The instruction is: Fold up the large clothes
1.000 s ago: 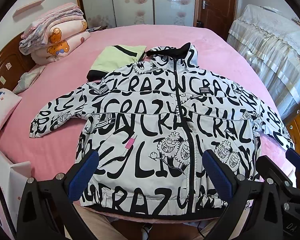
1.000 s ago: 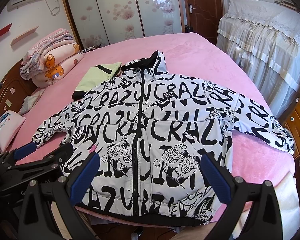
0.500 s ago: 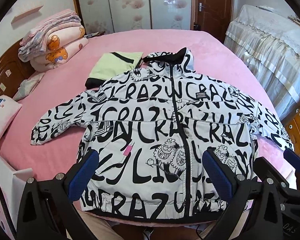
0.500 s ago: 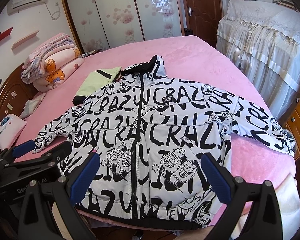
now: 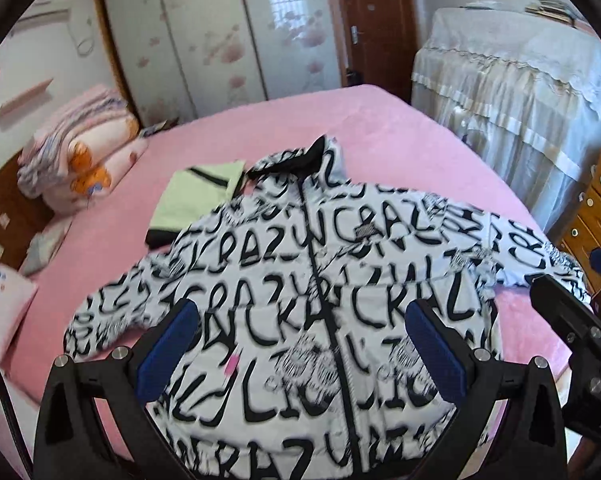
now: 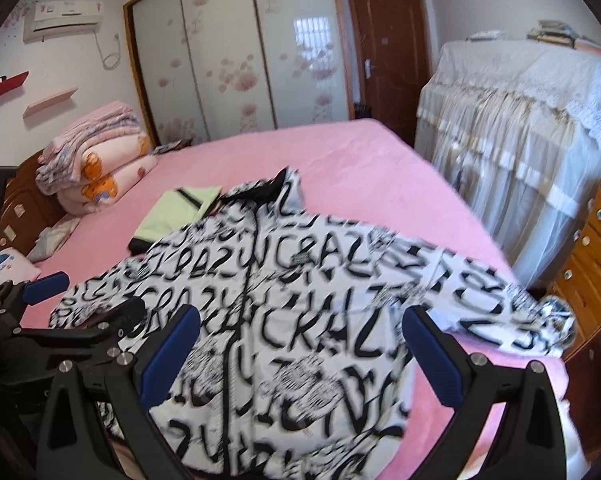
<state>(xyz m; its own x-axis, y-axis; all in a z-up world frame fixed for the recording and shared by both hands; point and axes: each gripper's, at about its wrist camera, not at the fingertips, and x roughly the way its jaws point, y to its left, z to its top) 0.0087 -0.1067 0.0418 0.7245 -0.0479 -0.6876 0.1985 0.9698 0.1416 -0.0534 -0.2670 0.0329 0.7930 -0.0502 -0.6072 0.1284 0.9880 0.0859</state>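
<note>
A puffy white jacket (image 5: pixel 320 320) scrawled with black lettering lies flat, sleeves out, on the pink plush bed (image 5: pixel 380 120). The left gripper (image 5: pixel 300 344) and right gripper (image 6: pixel 300 344) hang above its hem, blue-padded jaws spread, holding nothing.

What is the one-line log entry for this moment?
jacket flat, unfolded on bed | left gripper open | right gripper open | nothing held

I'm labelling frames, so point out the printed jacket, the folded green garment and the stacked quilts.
printed jacket (image 5: pixel 380 312), left wrist view, chest panel.
folded green garment (image 5: pixel 192 196), left wrist view, green top face.
stacked quilts (image 6: pixel 100 168), right wrist view, side of pile.
</note>
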